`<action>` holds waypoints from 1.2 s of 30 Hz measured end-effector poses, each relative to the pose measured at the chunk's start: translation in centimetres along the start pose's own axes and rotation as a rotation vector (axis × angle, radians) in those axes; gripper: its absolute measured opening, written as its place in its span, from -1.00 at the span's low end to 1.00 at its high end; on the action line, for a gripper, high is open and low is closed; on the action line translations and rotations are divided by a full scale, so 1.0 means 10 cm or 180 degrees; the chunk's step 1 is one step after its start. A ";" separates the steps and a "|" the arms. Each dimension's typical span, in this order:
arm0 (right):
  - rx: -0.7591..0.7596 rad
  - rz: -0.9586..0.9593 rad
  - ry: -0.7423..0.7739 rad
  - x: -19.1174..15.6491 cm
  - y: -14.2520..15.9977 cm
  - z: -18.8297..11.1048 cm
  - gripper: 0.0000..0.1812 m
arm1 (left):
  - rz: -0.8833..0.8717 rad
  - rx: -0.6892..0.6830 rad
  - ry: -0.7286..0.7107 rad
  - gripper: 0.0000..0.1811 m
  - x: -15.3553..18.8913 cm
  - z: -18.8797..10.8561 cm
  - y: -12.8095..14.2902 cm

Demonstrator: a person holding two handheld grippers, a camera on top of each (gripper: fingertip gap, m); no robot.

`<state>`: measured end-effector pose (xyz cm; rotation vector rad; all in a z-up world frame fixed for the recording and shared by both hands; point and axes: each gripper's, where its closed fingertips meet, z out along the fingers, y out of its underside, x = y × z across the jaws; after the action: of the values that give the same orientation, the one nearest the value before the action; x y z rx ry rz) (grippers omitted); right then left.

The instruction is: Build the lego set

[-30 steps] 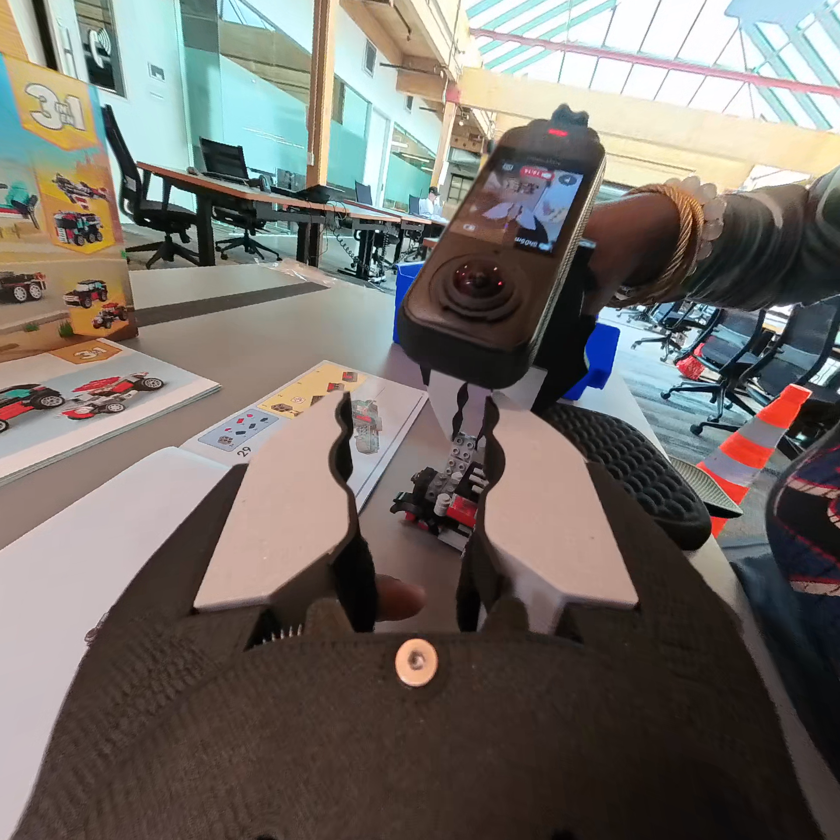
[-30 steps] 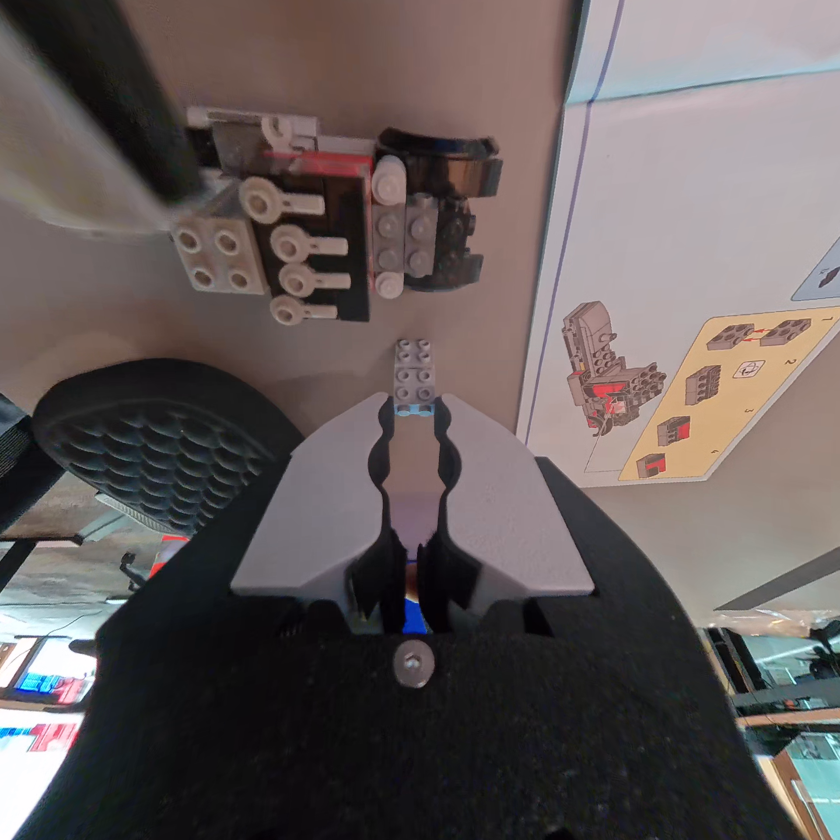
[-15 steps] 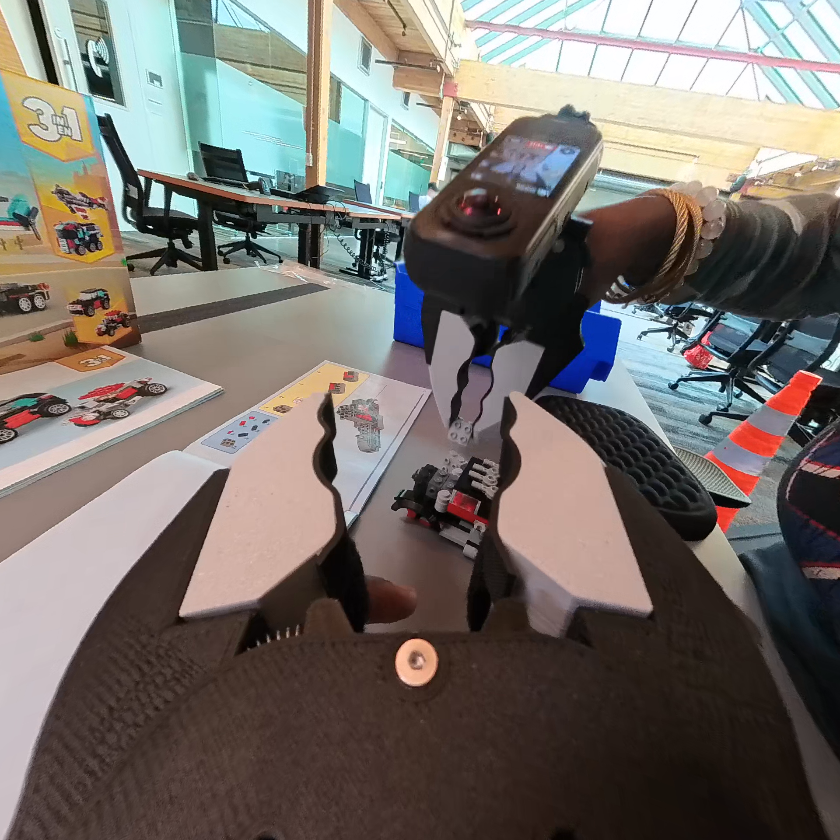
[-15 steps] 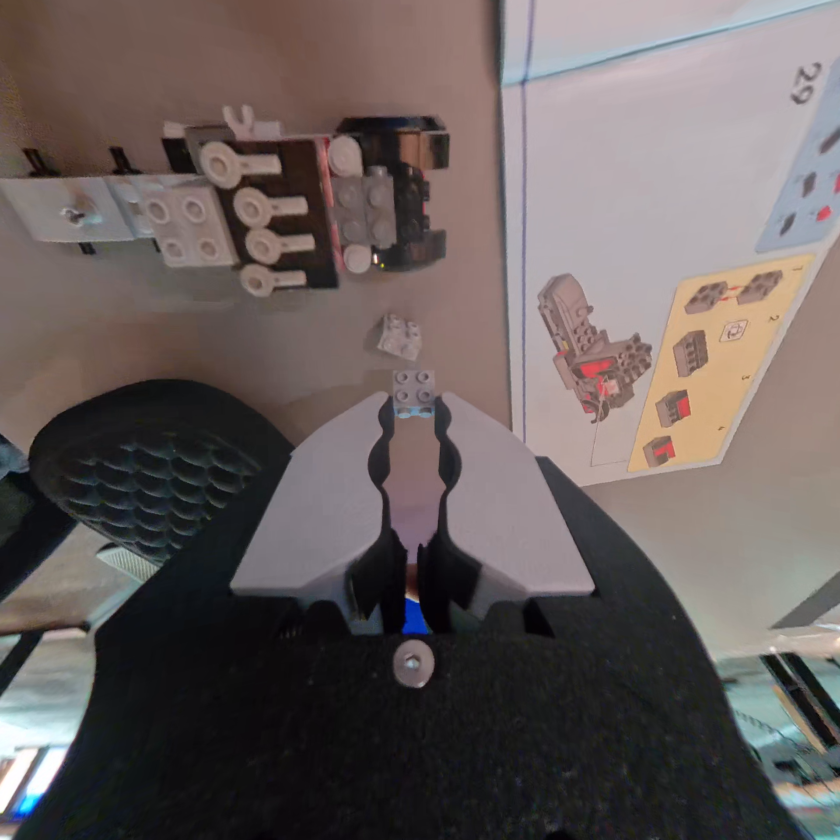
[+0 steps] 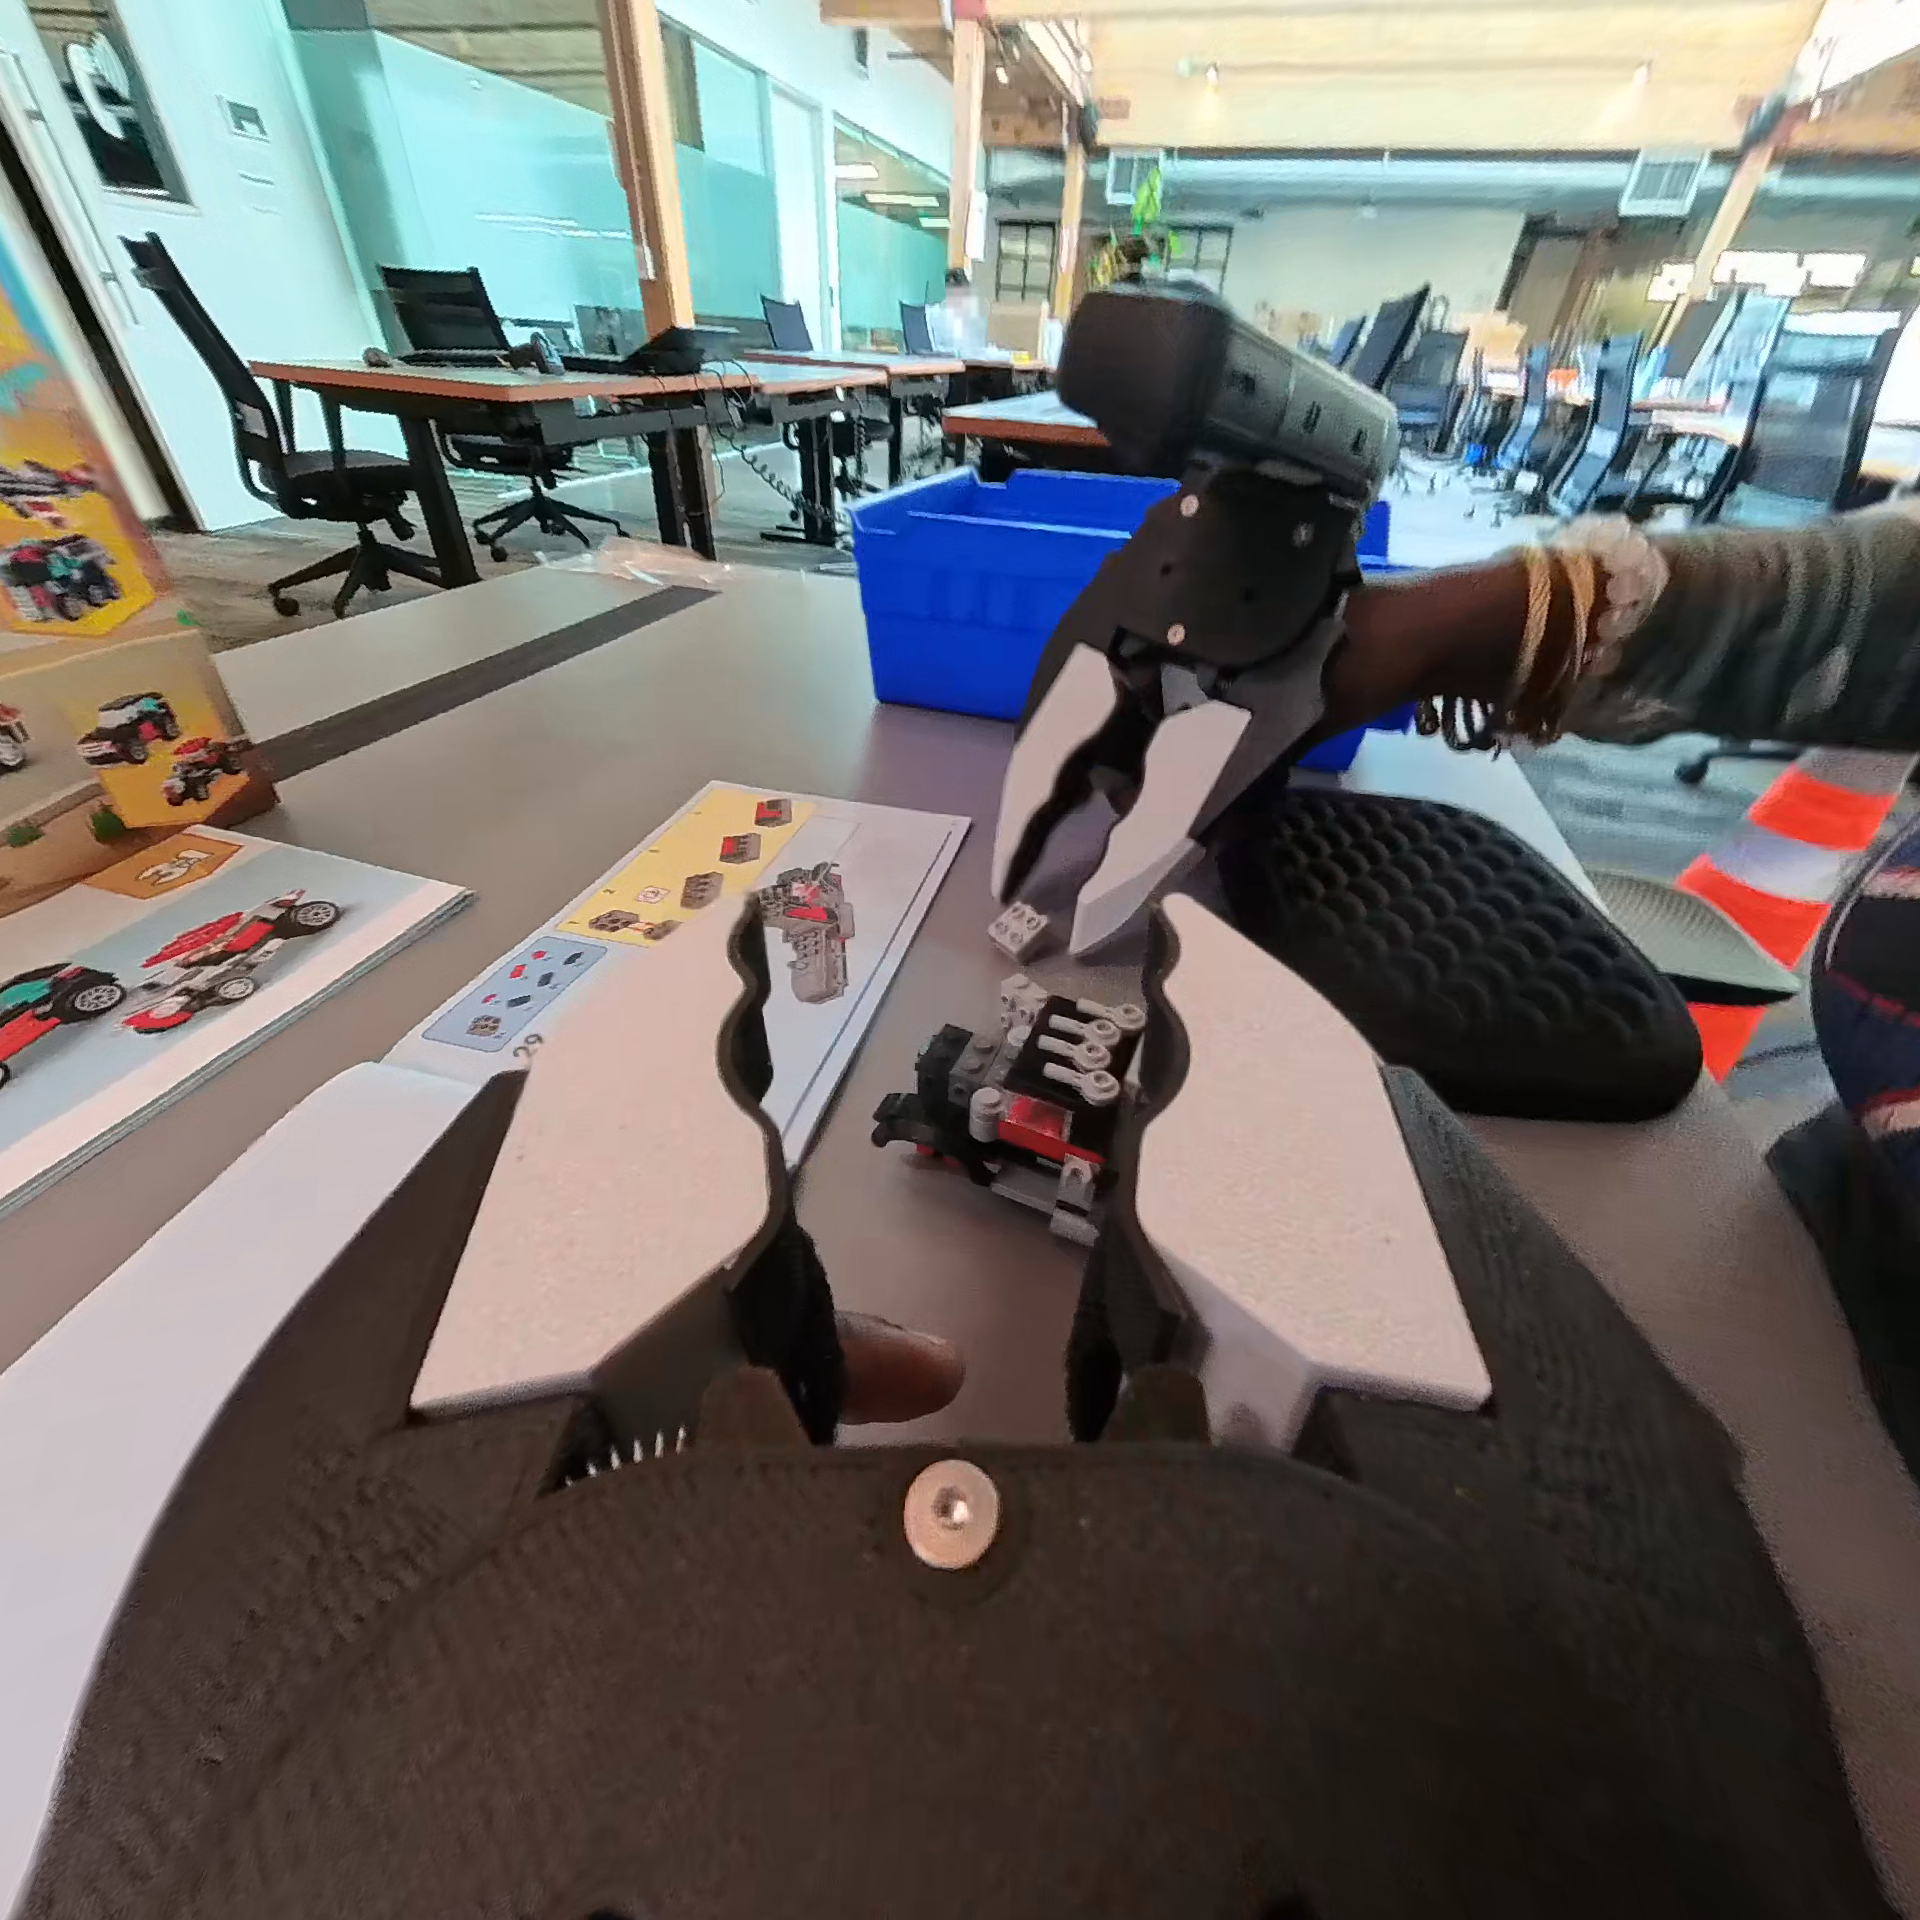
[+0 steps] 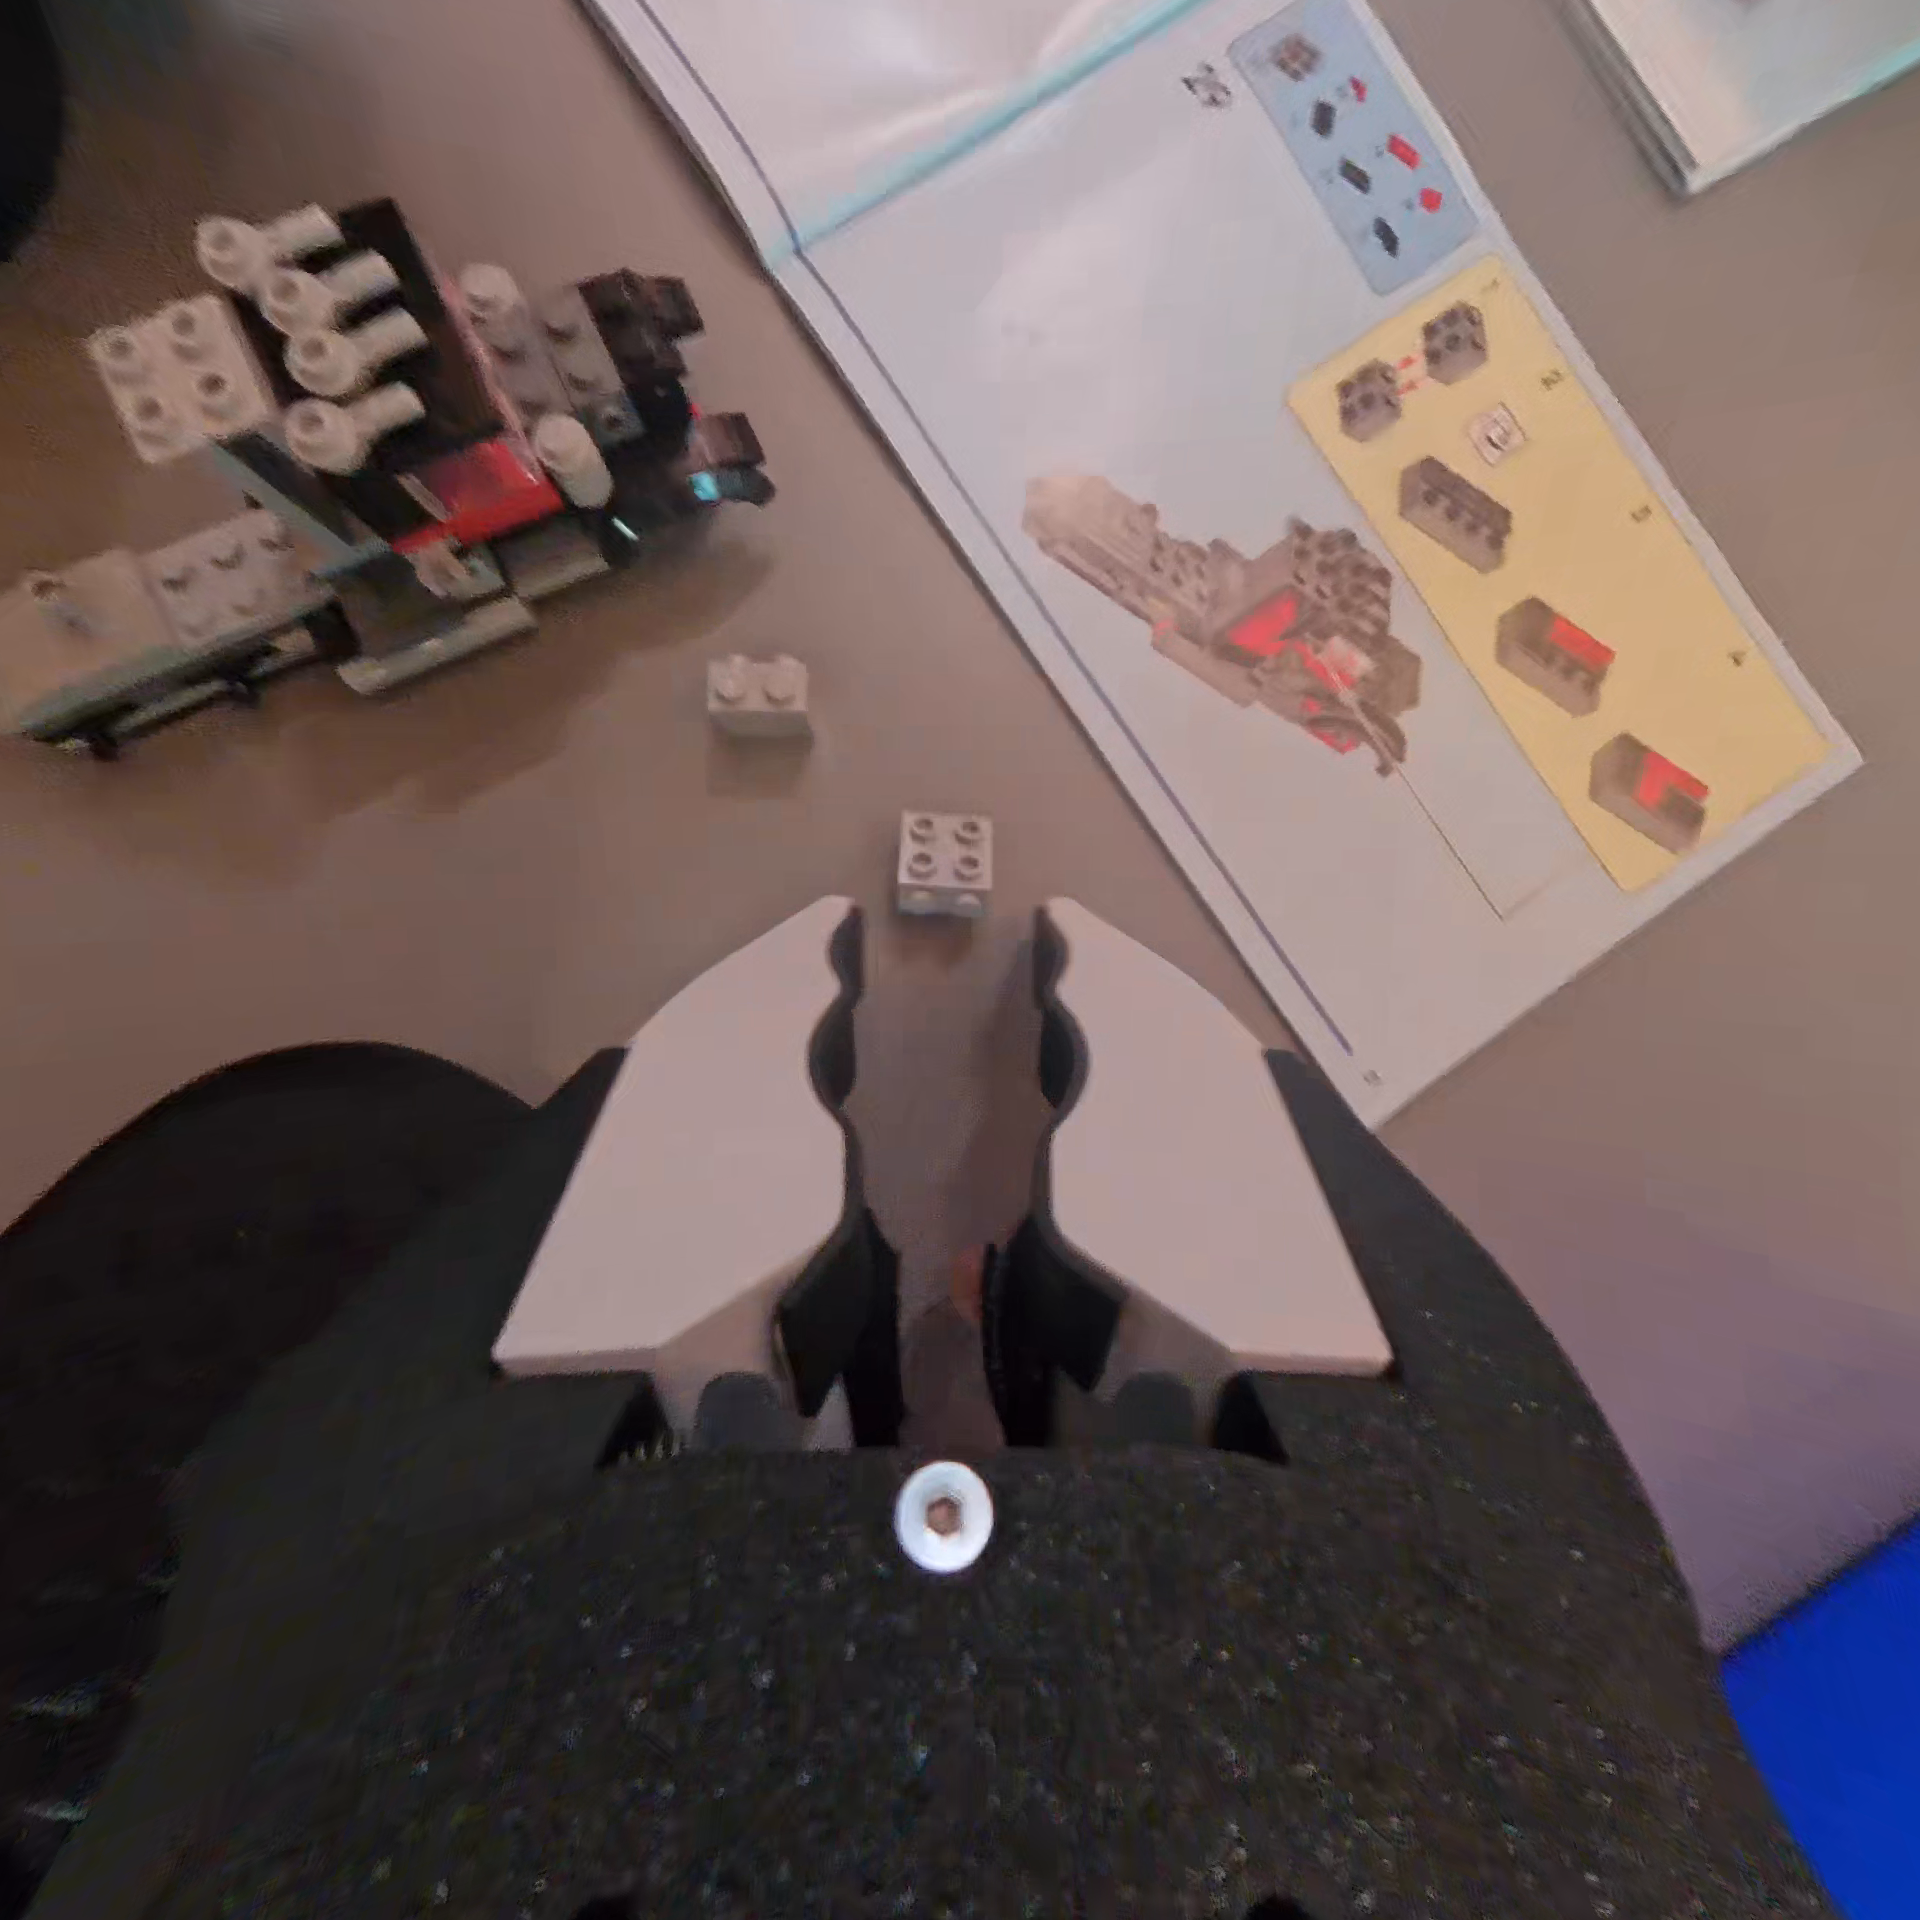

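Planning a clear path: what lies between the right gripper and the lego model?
Two loose grey bricks on the bare table, seen in the right wrist view.

Leaving bare table (image 6: 520,935) open between the half-built model (image 6: 416,457) and the open booklet (image 6: 1195,520), with two loose grey bricks (image 6: 943,862) sitting in that lane, the black cushion (image 5: 1455,966) and blue bin (image 5: 966,613) crowding the far side.

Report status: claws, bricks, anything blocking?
Both claws open, empty: left, right. Two loose grey bricks on table, partial build beside them. Nothing in the way.
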<state>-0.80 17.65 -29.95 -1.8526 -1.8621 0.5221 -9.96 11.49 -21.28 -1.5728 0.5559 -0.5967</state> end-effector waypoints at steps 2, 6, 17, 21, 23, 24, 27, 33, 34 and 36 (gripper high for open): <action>0.0039 -0.0059 0.0077 0.03 0.00 -0.06 -0.45 | 0.0124 -0.0092 0.0059 -0.24 0.06 0.03 0.03; 0.0724 -0.0212 -0.0014 -0.15 -0.34 -0.13 -0.59 | 0.0191 -0.0060 0.0142 -0.26 0.12 0.05 0.00; 0.1471 -0.0140 -0.0532 -0.31 -0.64 -0.17 -0.82 | -0.0423 0.0280 0.0259 -0.34 0.17 0.00 -0.30; 0.3276 0.0358 -0.1672 -0.48 -1.15 -0.99 -0.82 | -0.0854 0.0576 0.0607 -0.44 0.30 0.07 -0.53; 0.3669 0.0500 -0.1967 -0.49 -1.22 -1.18 -0.82 | -0.0843 0.0620 0.0690 -0.49 0.37 0.13 -0.60; 0.3756 0.0515 -0.2004 -0.50 -1.23 -1.21 -0.83 | -0.0844 0.0650 0.0731 -0.50 0.41 0.15 -0.63; 0.3819 0.0445 -0.2027 -0.56 -1.27 -1.22 -0.82 | -0.0909 0.0707 0.0807 -0.53 0.49 0.22 -0.72; 0.3815 0.0392 -0.2156 -0.66 -1.31 -1.21 -0.82 | -0.0985 0.0740 0.0896 -0.77 0.57 0.27 -0.73; 0.3790 0.0385 -0.2147 -0.67 -1.31 -1.19 -0.82 | -0.0985 0.0782 0.0908 -0.81 0.58 0.26 -0.75; 0.3786 0.0377 -0.2147 -0.68 -1.31 -1.18 -0.83 | -0.0958 0.0803 0.0905 -0.82 0.58 0.25 -0.75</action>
<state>-5.00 10.01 -13.17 -0.9763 -1.1898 1.9406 -3.96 10.10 -13.71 -1.3480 0.4356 -1.0884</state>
